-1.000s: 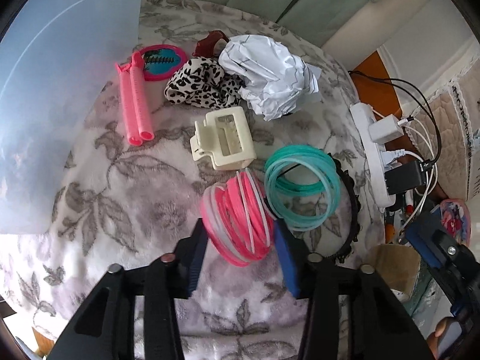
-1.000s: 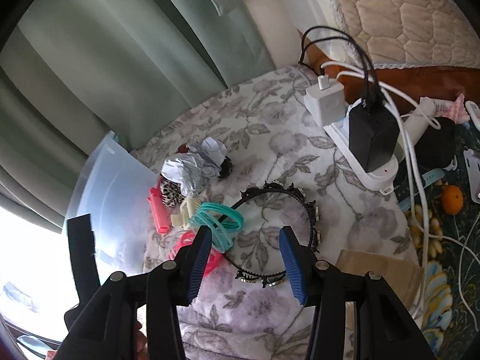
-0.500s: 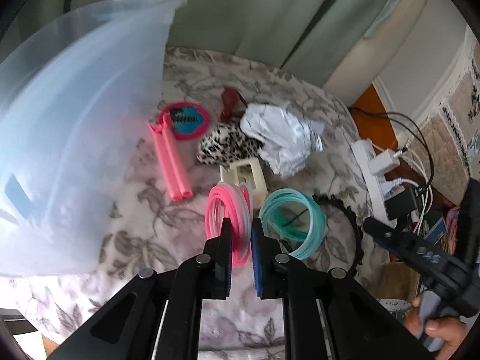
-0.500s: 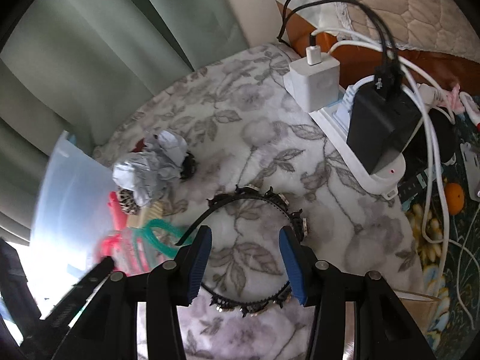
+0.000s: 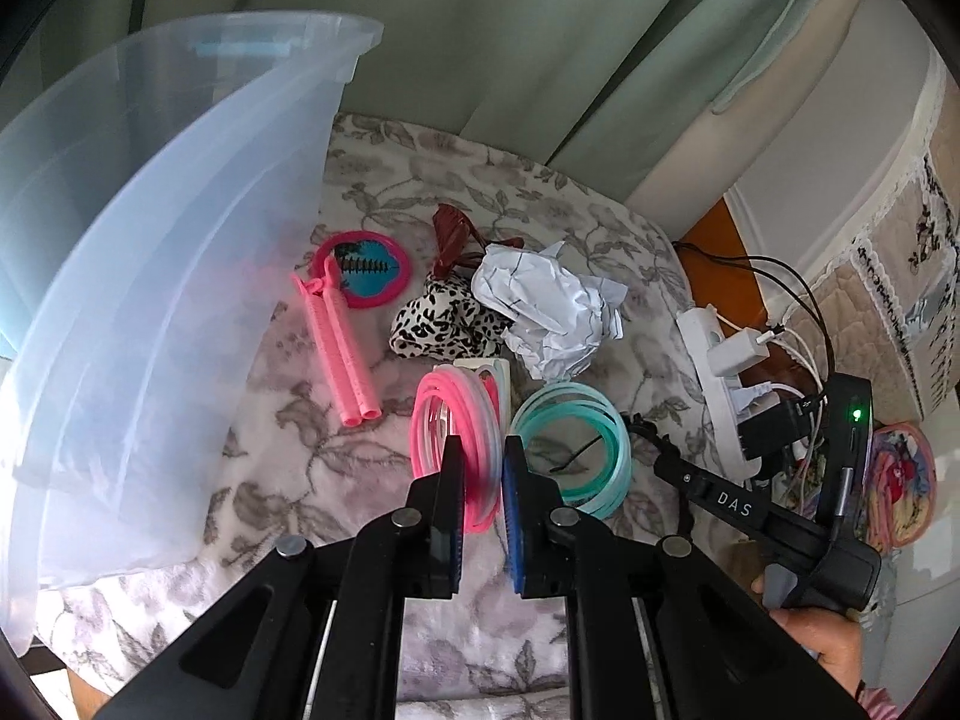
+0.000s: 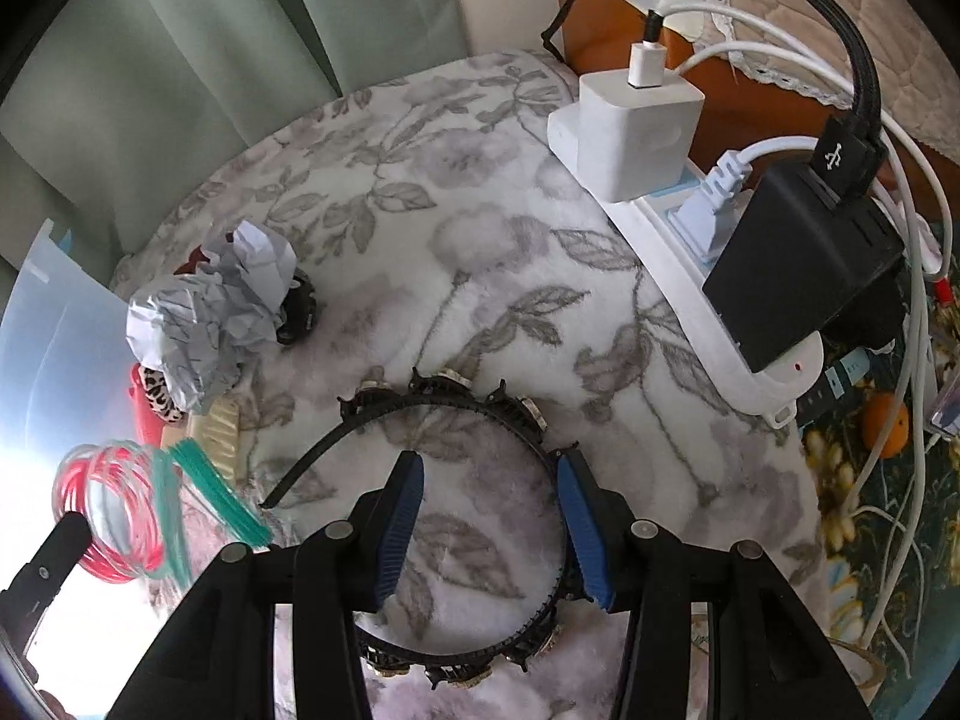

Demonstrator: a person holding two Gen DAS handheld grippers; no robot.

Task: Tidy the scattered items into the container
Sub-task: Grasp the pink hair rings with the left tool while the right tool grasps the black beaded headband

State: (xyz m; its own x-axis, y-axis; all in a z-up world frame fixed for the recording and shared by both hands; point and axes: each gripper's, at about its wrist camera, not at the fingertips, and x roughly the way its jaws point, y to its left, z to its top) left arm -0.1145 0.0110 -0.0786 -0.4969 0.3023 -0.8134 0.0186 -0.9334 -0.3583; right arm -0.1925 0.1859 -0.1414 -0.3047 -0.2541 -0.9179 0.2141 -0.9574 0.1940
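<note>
My left gripper [image 5: 480, 468] is shut on a bunch of pink bangles [image 5: 447, 420] and holds them above the floral blanket; they also show in the right wrist view [image 6: 114, 516]. Teal bangles [image 5: 576, 450] lie just right of them. The clear plastic container [image 5: 150, 312] stands at the left. My right gripper [image 6: 489, 516] is open and empty, low over a black studded headband [image 6: 444, 399], its fingers straddling the band's inside. Crumpled paper [image 5: 546, 318], a leopard scrunchie [image 5: 444, 324], pink rollers [image 5: 339, 360], a round pink mirror [image 5: 366, 267] and a cream claw clip [image 6: 216, 429] lie nearby.
A white power strip [image 6: 678, 276] with chargers and cables lies along the blanket's right edge. Green curtains [image 5: 480, 30] hang behind. A red-brown item [image 5: 450, 234] lies behind the paper. An orange [image 6: 888, 426] sits on the patterned floor at the right.
My left gripper closed on the pink bangles and lifted them off the blanket. My right gripper moved down and forward over the black headband, staying open.
</note>
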